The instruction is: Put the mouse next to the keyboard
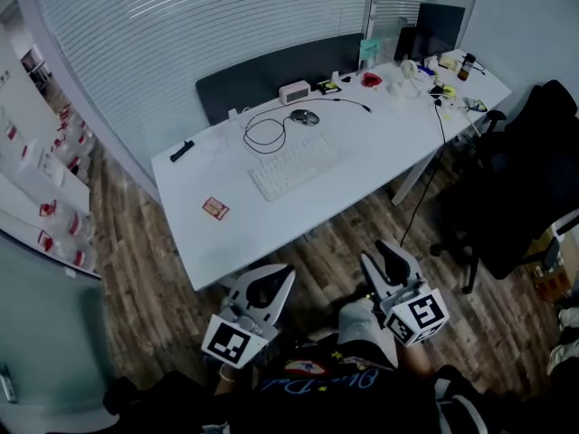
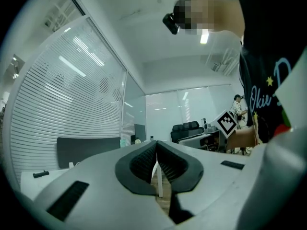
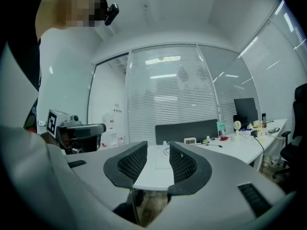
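- Lying on the white counter point(image 1: 262, 220), the mouse point(image 1: 305, 117) sat beyond the far edge of the white keyboard point(image 1: 294, 167), near it but not touching it.
- The mouse's black cable point(image 1: 262, 134) curled in a loop just past the keyboard's far edge, to the left of the mouse.
- A small red-and-white card point(image 1: 215, 208) lay to the left of the keyboard, closer to the counter's front edge.
- A slim black object point(image 1: 182, 150) lay farther left of the keyboard, near the counter's corner.
- A small white box point(image 1: 294, 91) stood beyond the keyboard and past the mouse, in front of a dark partition panel point(image 1: 271, 70).
- A dark monitor point(image 1: 441, 25) and a scatter of small items filled the counter's end, far to the right of the keyboard.
- The left claw point(image 2: 156, 143) was held on the near side of the keyboard, off the counter and over the wood floor point(image 1: 335, 242). Its jaws met at the tips, with nothing between them.
- The right claw point(image 3: 158, 147) was held on that same near side, a little to the right. Its jaws stood partly apart and empty, and the counter showed through the gap.
- Both claws were well apart from the keyboard and the mouse.
- A black office chair point(image 1: 525, 188) stood off the counter, to the right of the keyboard.
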